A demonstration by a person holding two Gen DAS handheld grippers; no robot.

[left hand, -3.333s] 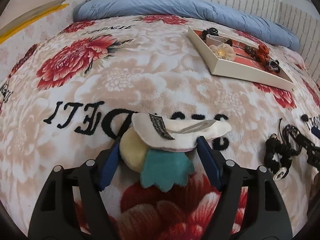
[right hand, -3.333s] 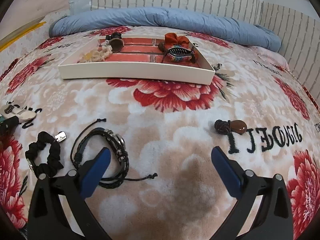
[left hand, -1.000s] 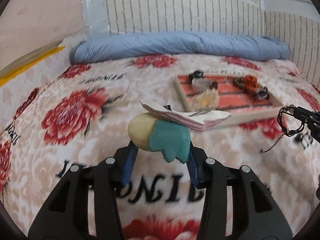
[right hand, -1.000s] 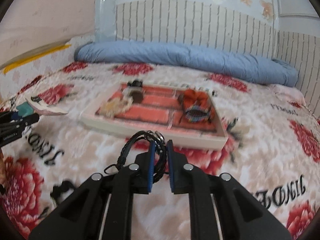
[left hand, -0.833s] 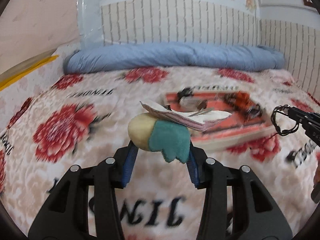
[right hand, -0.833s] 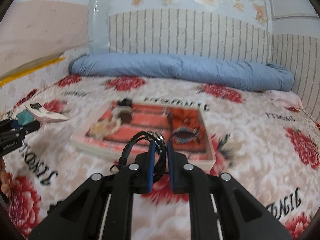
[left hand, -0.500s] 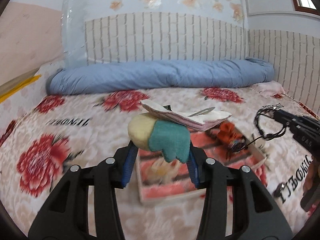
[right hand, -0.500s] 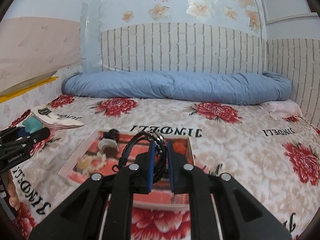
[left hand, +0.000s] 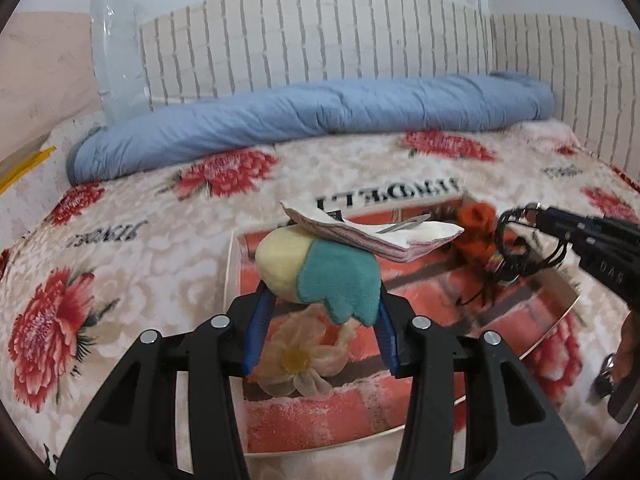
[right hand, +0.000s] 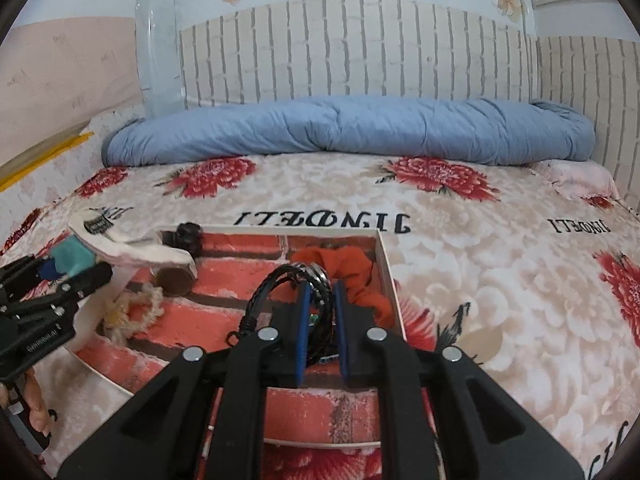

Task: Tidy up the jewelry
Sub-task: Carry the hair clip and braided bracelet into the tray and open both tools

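Bed cover: a plush beige blanket (right hand: 480, 248) with red flowers and black lettering covers the whole bed.
Bolster: a long rolled blue quilt (right hand: 344, 132) lies along the far edge of the blanket, against the brick-patterned wall.
Tray: a shallow white-walled tray with a red brick-print floor (right hand: 387, 268) sits on the blanket, below both grippers.
Left gripper: the black left gripper with blue pads (left hand: 320, 320) is clamped narrow on a plush hair clip, held in the air above the tray's left part.
Right gripper: the black right gripper with blue pads (right hand: 320, 312) is nearly closed on a cord bracelet, held above the tray's right part.
Hair clip: a soft hair clip in cream, teal and white felt with a metal clasp (left hand: 320, 268), pinched at its cream and teal end; the white end juts forward over the tray.
Bracelet: a black braided cord bracelet with metal rings (right hand: 296, 284), its loop arching out above the pads, loose ends hanging down.
Scrunchie: an orange fabric scrunchie (right hand: 348, 268) lies in the tray's far right corner.
Flower: a cream crocheted flower with a yellow centre (left hand: 298, 356) lies on the tray floor under the left gripper.
Disc: a small brown round piece (right hand: 174, 280) rests in the tray; what it is cannot be told.
Black piece: a small black lumpy item (right hand: 187, 236) sits at the tray's far left corner.
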